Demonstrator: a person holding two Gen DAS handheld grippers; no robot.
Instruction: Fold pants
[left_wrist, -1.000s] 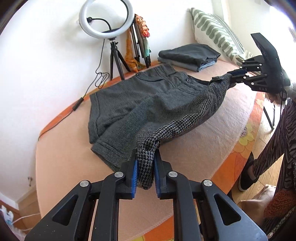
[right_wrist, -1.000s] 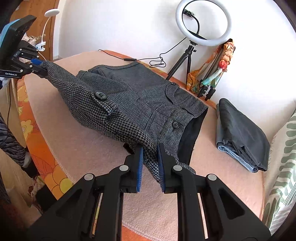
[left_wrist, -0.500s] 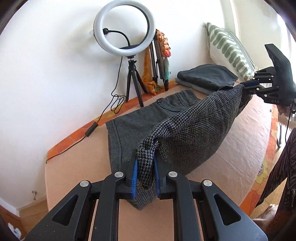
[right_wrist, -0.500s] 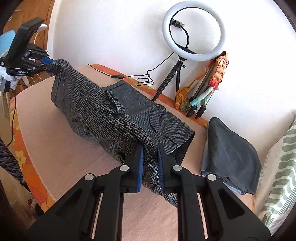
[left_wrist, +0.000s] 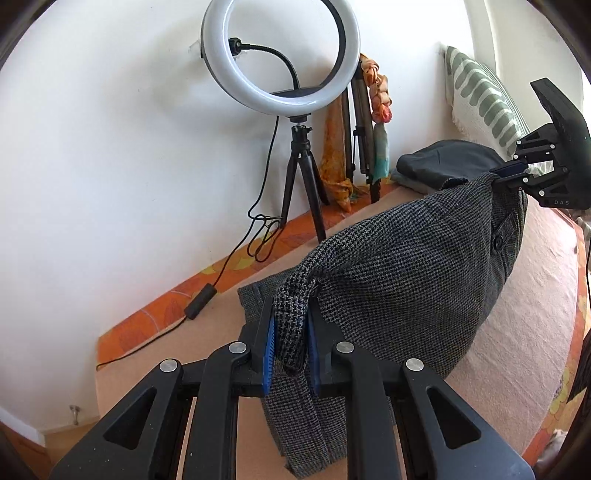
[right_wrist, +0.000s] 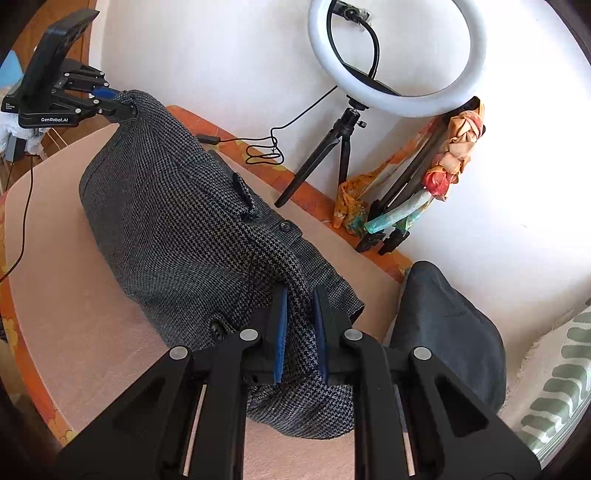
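Observation:
Grey houndstooth pants (left_wrist: 399, 273) hang folded over between my two grippers above the pink bed cover (left_wrist: 524, 295). My left gripper (left_wrist: 290, 343) is shut on the hem end of the pants. My right gripper (right_wrist: 299, 332) is shut on the waist end; it also shows at the right of the left wrist view (left_wrist: 506, 177). The left gripper shows at the top left of the right wrist view (right_wrist: 123, 103). The lifted layer drapes over the part of the pants (right_wrist: 192, 229) that lies on the bed and hides most of it.
A ring light on a tripod (left_wrist: 284, 62) stands against the white wall, its cable (left_wrist: 229, 266) trailing along the bed edge. Folded dark clothes (right_wrist: 447, 332) lie at the back right beside a striped pillow (left_wrist: 484, 99). Scarves hang on a folded tripod (right_wrist: 436, 173).
Both grippers have lifted their edge of the pants and carried it toward the wall, so the raised layer now folds over the rest of the pants.

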